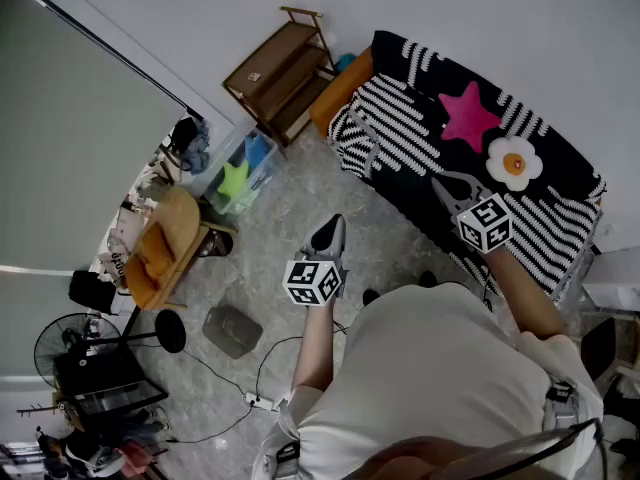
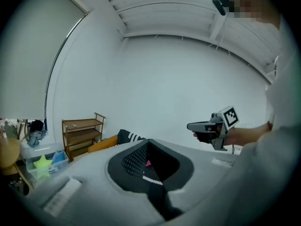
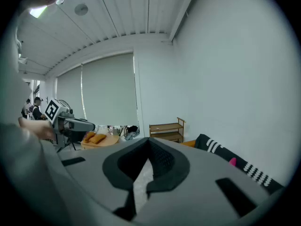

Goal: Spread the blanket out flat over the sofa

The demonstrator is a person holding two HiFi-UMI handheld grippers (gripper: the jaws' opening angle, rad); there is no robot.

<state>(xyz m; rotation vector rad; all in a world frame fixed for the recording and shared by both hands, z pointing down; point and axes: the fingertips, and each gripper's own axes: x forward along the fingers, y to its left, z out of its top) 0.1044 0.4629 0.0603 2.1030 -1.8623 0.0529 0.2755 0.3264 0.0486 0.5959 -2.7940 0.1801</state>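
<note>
A black-and-white striped blanket (image 1: 400, 128) lies spread over the sofa (image 1: 340, 90), whose orange end shows at the left. On the blanket rest a pink star cushion (image 1: 468, 115) and a white flower cushion (image 1: 514, 162). My left gripper (image 1: 333, 224) hangs over the floor in front of the sofa, shut and empty. My right gripper (image 1: 446, 184) hovers just above the blanket's front part, its jaws together with nothing in them. The left gripper view shows the closed jaws (image 2: 148, 141) aimed at the sofa's end, with the right gripper (image 2: 197, 126) at its right.
A wooden shelf (image 1: 285, 68) stands left of the sofa, a clear plastic bin (image 1: 240, 173) beside it. Further left are a wooden chair (image 1: 165, 243), a floor fan (image 1: 65, 343), a grey box (image 1: 232, 330) and a power strip with cable (image 1: 262, 402) on the floor.
</note>
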